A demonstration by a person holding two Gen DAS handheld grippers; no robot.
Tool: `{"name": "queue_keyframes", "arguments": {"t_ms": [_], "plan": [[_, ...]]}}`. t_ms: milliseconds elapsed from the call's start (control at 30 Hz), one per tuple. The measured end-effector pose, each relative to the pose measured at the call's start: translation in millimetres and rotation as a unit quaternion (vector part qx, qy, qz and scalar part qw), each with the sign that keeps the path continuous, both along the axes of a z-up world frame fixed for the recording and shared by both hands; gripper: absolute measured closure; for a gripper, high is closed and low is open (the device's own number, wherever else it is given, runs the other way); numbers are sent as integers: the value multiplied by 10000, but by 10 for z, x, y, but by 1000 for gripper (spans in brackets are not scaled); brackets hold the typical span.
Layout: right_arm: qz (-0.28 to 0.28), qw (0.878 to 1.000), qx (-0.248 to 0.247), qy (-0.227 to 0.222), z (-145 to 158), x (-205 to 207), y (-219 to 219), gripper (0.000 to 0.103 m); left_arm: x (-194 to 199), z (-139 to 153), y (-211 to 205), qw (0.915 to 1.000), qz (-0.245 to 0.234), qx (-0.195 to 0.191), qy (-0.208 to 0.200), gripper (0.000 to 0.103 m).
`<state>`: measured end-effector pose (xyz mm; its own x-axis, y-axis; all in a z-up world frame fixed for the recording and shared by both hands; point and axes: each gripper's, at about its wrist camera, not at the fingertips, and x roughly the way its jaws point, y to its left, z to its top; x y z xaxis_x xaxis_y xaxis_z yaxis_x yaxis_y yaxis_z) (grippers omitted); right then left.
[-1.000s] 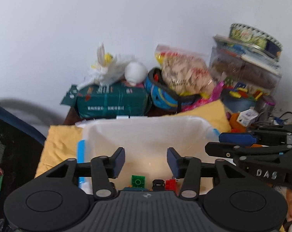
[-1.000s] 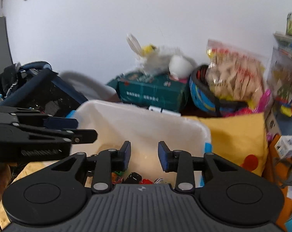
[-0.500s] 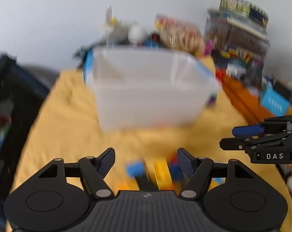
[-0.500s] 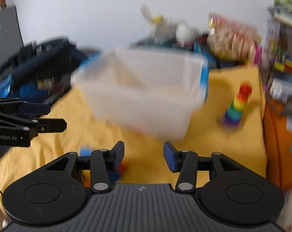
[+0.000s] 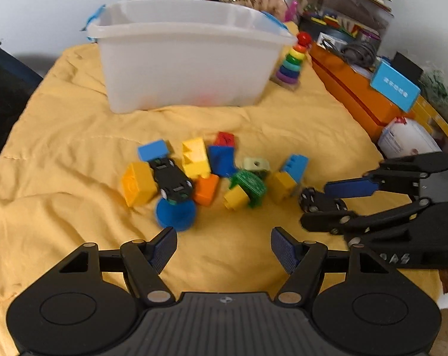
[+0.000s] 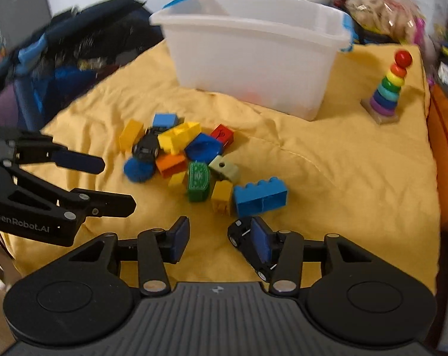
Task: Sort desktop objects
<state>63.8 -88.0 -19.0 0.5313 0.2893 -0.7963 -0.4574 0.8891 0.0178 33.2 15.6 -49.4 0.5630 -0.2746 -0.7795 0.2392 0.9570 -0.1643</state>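
1. both grippers are hanging over the yellow cloth (image 5: 60, 154), pointing down at a heap of toy bricks (image 5: 194, 160), with the clear plastic bin (image 5: 179, 59) standing beyond the heap.
2. the left gripper (image 5: 224, 246) is standing released, its jaws wide apart with nothing but cloth between them; they have just been opening.
3. the right gripper (image 6: 221, 237) is also released and empty; its jaws have just been opening too.
4. a small black toy car (image 6: 247, 237) is lying on the cloth right at the right gripper's right finger, which is covering part of it; the pads are not pressing on it.
5. this car's long axis is running slantwise, from near the blue brick (image 6: 261, 197) back toward the gripper's body, so the jaws are probably needing a turn to take it across its narrow sides.
6. in the left wrist view the same car (image 5: 321, 203) is sitting between the right gripper's fingers, apart from the heap, so the right hand is clearly the nearer one.
7. a second black car (image 5: 172, 179) is lying upside down in the heap, wheels up, straight ahead of the left gripper, just behind a blue disc (image 5: 175, 212).
8. the sorting is looking barely begun, judging by the many toys lying outside the bin.
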Motion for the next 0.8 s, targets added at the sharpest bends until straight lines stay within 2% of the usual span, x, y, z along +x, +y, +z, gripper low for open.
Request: {"name": "queue_keyframes", "arguments": {"t_ms": [67, 100, 167, 267, 367, 433, 500, 633, 800], "plan": [[183, 9996, -205, -23, -40, -38, 80, 56, -23, -8, -20, 10000, -54, 47, -2, 30], [221, 9995, -221, -36, -58, -70, 84, 61, -35, -18, -22, 10000, -67, 60, 4, 30], [215, 9997, -78, -97, -47, -64, 87, 66, -39, -46, -27, 9999, -66, 48, 66, 30], [102, 9992, -79, -387, -21, 32, 92, 66, -29, -68, -2, 9999, -16, 24, 121, 30], [-50, 9995, 2, -315, -46, 178, 91, 66, -26, -62, 42, 9999, 48, -1, 108, 30], [-124, 9996, -9, -251, -84, 251, 94, 71, -10, -73, 69, 9999, 96, -29, 130, 30], [-76, 9997, -30, -229, -138, 292, 116, 85, 16, -87, 87, 9997, 143, -27, 178, 30], [222, 9996, -53, -159, -145, 209, 202, 86, 163, -51, 129, 9997, 218, -129, 46, 32], [399, 9991, -53, 162, -203, 27, 217, 86, 365, -54, 108, 9993, 312, -139, 147, 37]]}}
